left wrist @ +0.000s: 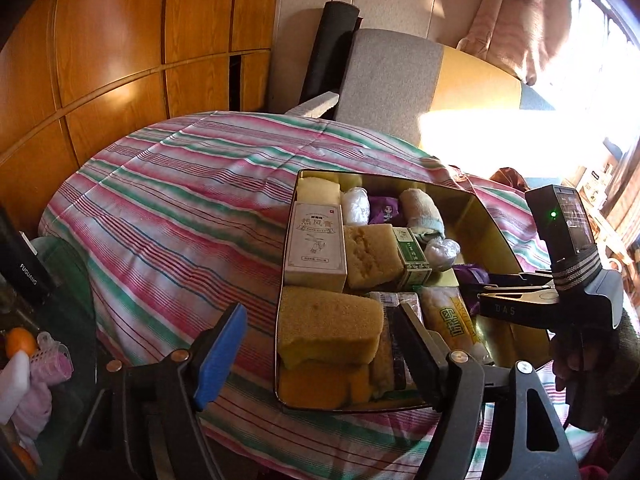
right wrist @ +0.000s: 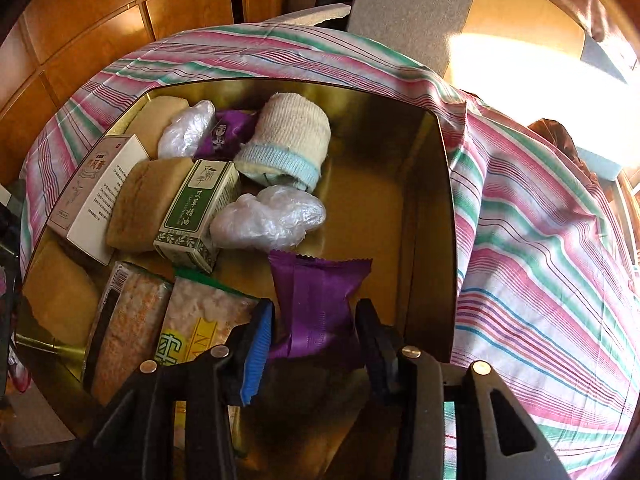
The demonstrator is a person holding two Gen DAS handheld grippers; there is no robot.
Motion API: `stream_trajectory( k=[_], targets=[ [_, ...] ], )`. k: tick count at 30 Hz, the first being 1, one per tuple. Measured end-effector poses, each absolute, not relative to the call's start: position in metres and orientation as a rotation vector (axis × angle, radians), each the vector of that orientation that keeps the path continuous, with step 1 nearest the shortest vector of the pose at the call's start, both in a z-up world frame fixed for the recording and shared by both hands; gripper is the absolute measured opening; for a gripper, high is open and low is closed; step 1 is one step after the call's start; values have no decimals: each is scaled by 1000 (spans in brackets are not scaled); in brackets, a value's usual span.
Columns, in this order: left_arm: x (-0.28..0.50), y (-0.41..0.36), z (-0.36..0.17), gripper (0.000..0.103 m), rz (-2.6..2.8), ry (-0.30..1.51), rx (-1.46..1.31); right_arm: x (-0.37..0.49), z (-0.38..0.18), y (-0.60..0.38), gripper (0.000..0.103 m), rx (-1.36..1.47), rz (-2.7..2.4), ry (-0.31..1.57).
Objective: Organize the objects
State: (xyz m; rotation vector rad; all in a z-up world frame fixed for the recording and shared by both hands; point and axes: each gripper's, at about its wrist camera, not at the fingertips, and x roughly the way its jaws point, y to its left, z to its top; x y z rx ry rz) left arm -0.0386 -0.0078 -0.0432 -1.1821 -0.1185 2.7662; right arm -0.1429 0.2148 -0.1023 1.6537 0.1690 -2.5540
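A gold tin box (left wrist: 492, 236) (right wrist: 436, 208) sits on the striped bedcover. It holds sponges (left wrist: 328, 324), a white carton (left wrist: 316, 244), a green carton (right wrist: 196, 216), a rolled sock (right wrist: 288, 144), plastic bags (right wrist: 268, 218) and snack packs (right wrist: 132, 324). My right gripper (right wrist: 314, 334) is over the box's near right part, its jaws on either side of a purple packet (right wrist: 316, 304) that lies in the box; whether the pads touch it I cannot tell. It also shows in the left wrist view (left wrist: 476, 284). My left gripper (left wrist: 320, 344) is open and empty at the box's near left corner.
The striped bedcover (left wrist: 180, 208) spreads to the left and behind the box. Wooden wardrobe doors (left wrist: 120, 60) stand behind. A grey and yellow cushion (left wrist: 392, 80) leans at the back. Clutter with an orange (left wrist: 20, 342) lies at the far left.
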Motion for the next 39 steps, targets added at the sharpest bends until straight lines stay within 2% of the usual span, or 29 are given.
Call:
stream_trajectory(
  k=[11, 23, 29, 39],
  targets=[
    [-33, 0, -35, 88, 2819, -54, -1145, -114, -76, 220, 44, 1520, -2665, 20],
    [-20, 16, -29, 103, 2821, -14, -1115, -56, -58, 220, 44, 1356, -2930, 8],
    [-13, 20, -27, 103, 2833, -10, -1124, -32, -49, 227, 44, 1293, -3009, -83],
    [-2, 16, -27, 103, 2861, -24, -1115, -22, -38, 222, 44, 1253, -3036, -82]
  ],
)
